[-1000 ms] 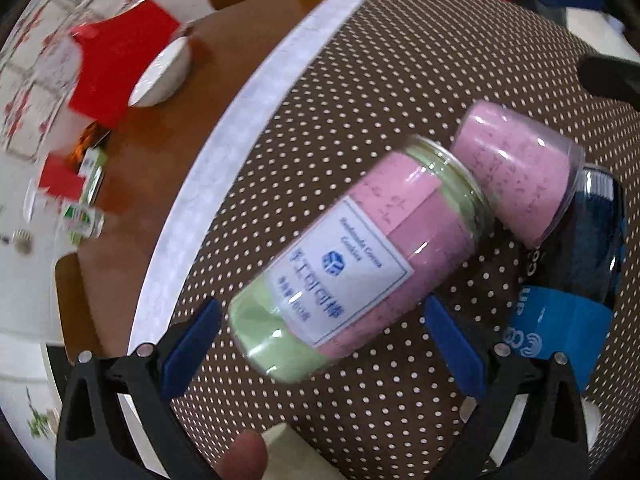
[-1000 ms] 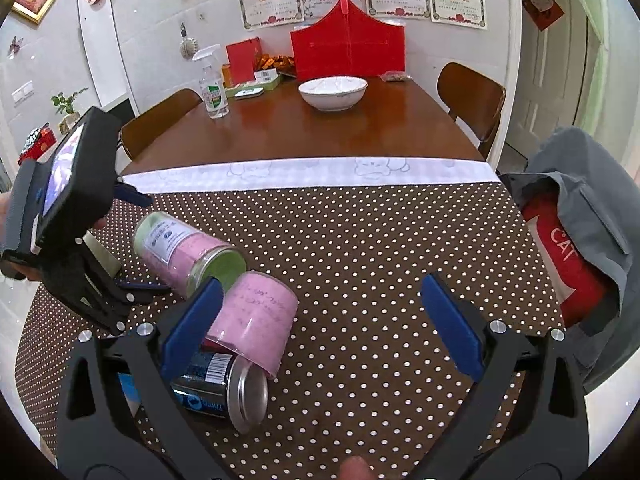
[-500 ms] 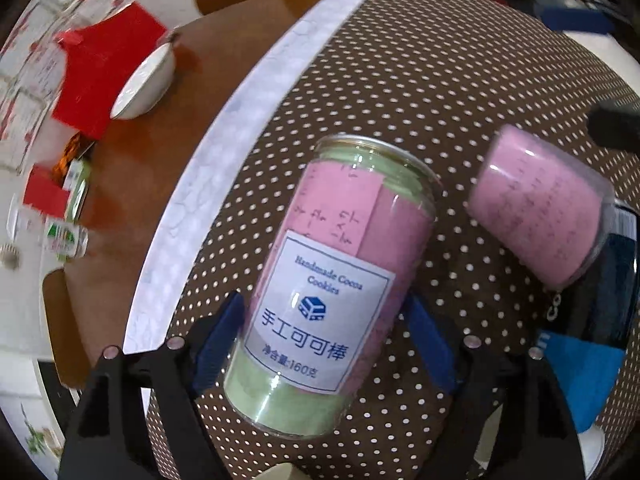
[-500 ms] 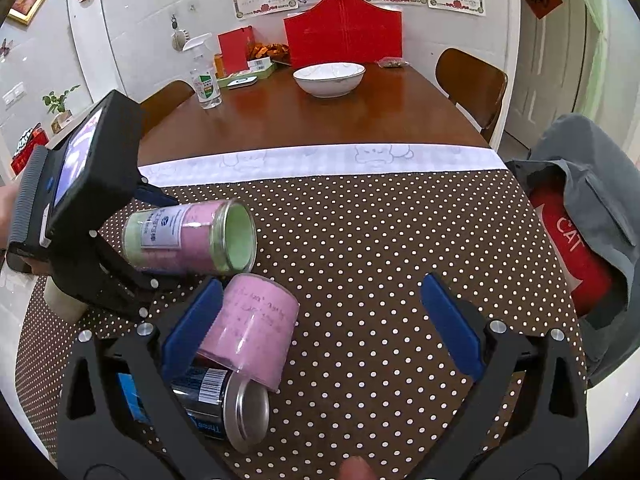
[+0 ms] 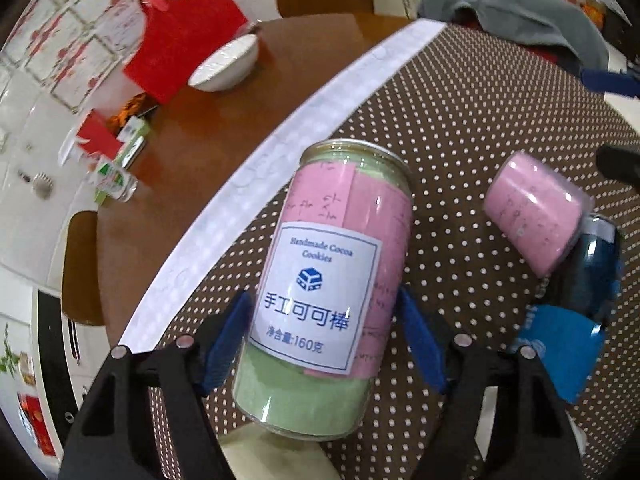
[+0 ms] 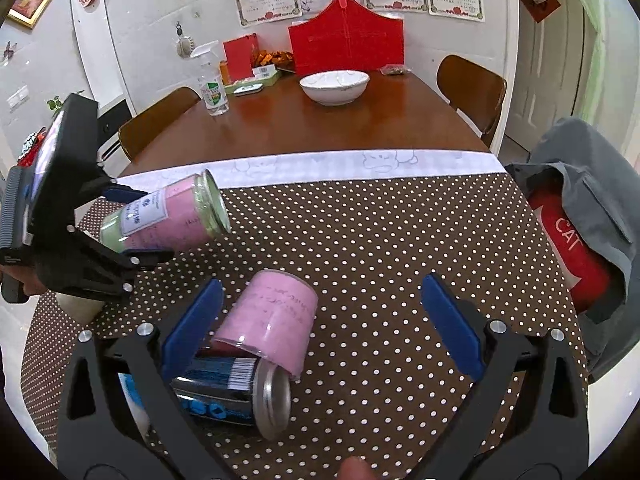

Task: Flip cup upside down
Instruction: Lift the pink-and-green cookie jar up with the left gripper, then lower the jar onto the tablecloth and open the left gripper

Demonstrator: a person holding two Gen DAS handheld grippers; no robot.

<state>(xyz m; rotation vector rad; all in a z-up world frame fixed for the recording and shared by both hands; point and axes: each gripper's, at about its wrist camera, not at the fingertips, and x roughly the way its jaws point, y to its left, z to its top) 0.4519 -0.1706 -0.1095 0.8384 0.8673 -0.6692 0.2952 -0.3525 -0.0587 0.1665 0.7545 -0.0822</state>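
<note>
Cup [image 5: 332, 292] sits clamped near its base in your left gripper [image 5: 324, 340], lifted mid-frame, so tipping could slide it onto the pink cup [image 6: 268, 324] below; right gripper [image 6: 320, 328] gapes empty.

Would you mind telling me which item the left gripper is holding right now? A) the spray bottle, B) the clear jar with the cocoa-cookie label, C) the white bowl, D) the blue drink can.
B: the left gripper has its blue pads pressed on both sides of the labelled jar, which the right wrist view shows lifted off the dotted tablecloth.
</note>
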